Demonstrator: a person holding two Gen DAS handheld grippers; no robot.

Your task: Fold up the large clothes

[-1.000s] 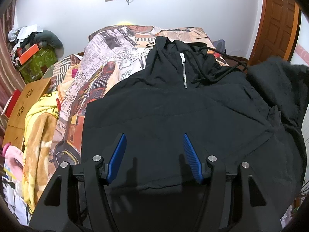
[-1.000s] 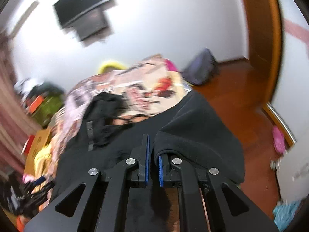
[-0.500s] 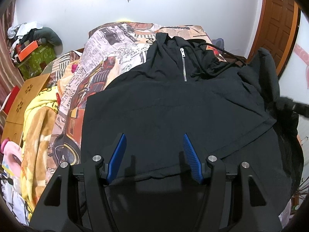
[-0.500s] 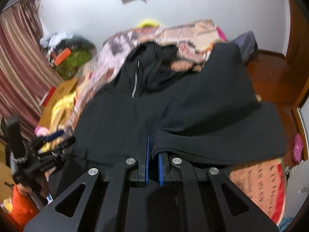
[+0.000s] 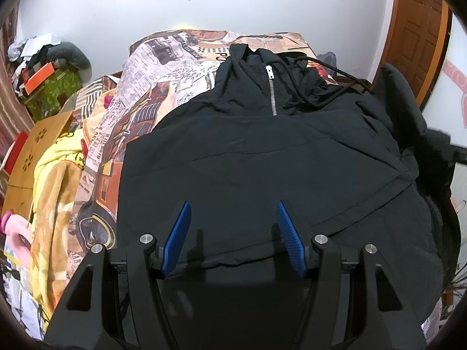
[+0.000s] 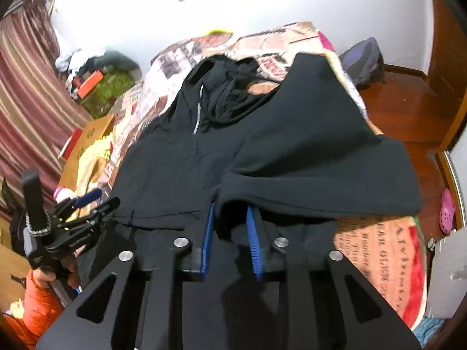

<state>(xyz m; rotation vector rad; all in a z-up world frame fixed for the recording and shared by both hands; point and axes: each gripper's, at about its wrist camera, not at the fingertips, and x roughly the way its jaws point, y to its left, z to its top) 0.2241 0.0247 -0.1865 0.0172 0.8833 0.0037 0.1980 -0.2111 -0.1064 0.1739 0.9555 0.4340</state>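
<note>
**Hoodie on bed, right sleeve folded inward**

Hoodie (image 5: 262, 160): black, zip-necked, drawstring at the hood, lying flat and face up on a bedspread (image 5: 163, 58) printed with newsprint and car motifs. Hood end towards the white wall; hem nearest the cameras.

Sleeve (image 6: 321, 157): broad black panel brought across the right side of the garment's body, its lower edge draped just above the right gripper.

Right gripper (image 6: 230, 218): blue pads a narrow gap apart and opening; the sleeve's edge sits between and over their tips, no longer pinched.

Left gripper (image 5: 233, 227): jaws moderately wide, nothing between them, poised over the hem. In the right wrist view it appears at the left edge, held in a hand (image 6: 55, 274).

Surroundings: yellow blanket (image 5: 55, 180) beside the bed, striped curtain (image 6: 26, 93), wooden door (image 5: 420, 29).
</note>
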